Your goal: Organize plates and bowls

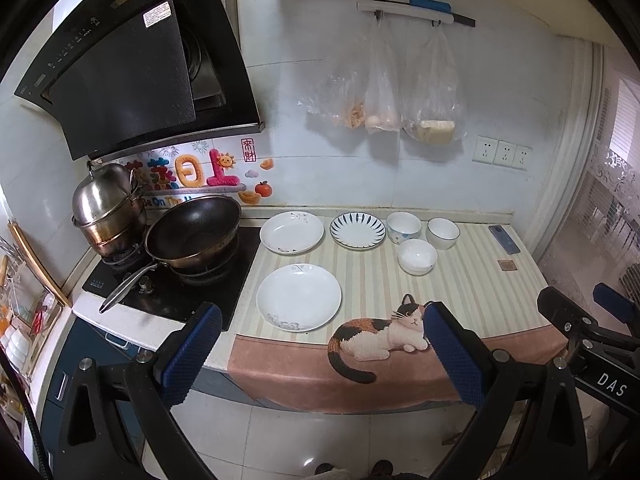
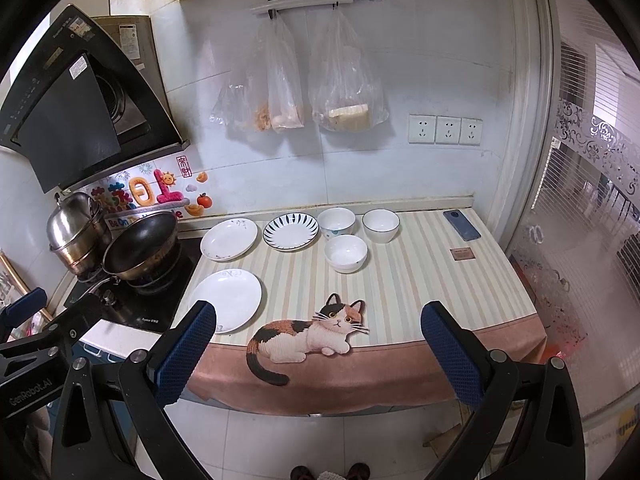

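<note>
- Striped cloth (image 2: 420, 280) with a calico cat print (image 2: 308, 334) covered the countertop and hung over its front edge; all the dishes sat on it.
- To the left stood a black cooktop (image 1: 208, 280) carrying a dark wok (image 1: 194, 230) and, behind it, a stacked steel pot (image 1: 108, 208) under a tilted lid; the wok's long handle pointed toward the counter's front edge.
- A slanted black range hood (image 1: 132, 76) hung above the burners.
- Three clear plastic bags (image 2: 316, 84) hung from a wall rail (image 2: 304, 2) over the dishes, with pale food lumps in their bottoms.
- A phone (image 2: 461, 225) lay flat at the back right of the cloth, a small brown square (image 2: 462, 254) just in front of it.
- Three wall sockets (image 2: 445, 129) sat above that corner.
- Nearest the front edge lay a large white plate (image 1: 299, 297), empty.
- Behind it sat a second white plate (image 1: 291, 232), also empty, with a blue-striped plate (image 1: 357, 230) just beside it to the right.
- Three white bowls clustered right of that: a patterned bowl (image 1: 403, 227), a blue-rimmed bowl (image 1: 442, 233) and a plain bowl (image 1: 417, 256) in front; all looked empty.
- The left gripper (image 1: 320, 322) hovered before the counter edge, fingers spread wide and holding nothing.
- The right gripper (image 2: 318, 320) hung alongside, likewise spread wide apart and empty, clear of every dish.
</note>
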The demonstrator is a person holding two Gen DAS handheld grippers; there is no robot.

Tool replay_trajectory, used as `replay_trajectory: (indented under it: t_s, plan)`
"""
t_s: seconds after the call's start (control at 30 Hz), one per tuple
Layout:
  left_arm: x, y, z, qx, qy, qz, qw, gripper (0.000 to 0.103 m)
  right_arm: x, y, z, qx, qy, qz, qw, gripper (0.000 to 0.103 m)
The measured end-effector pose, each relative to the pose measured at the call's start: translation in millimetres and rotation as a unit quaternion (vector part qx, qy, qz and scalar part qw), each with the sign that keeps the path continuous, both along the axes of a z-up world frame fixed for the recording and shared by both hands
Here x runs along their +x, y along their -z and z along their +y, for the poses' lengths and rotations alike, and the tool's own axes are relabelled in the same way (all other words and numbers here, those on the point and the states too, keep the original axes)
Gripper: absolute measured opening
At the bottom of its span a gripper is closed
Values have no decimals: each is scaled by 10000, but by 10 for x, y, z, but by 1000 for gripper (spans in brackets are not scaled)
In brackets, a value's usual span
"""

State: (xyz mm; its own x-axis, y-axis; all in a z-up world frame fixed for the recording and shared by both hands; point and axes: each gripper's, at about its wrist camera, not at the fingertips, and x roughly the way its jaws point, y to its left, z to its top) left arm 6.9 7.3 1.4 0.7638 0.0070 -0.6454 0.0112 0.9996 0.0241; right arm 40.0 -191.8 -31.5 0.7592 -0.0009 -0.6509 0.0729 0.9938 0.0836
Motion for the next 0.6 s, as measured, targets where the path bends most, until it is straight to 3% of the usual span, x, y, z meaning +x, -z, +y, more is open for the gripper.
replay_trajectory:
  t_s: [0.6]
  plan:
    - [73,38,25,-55,6,29,10000,103,91,40,32,65,13,63,10000,103]
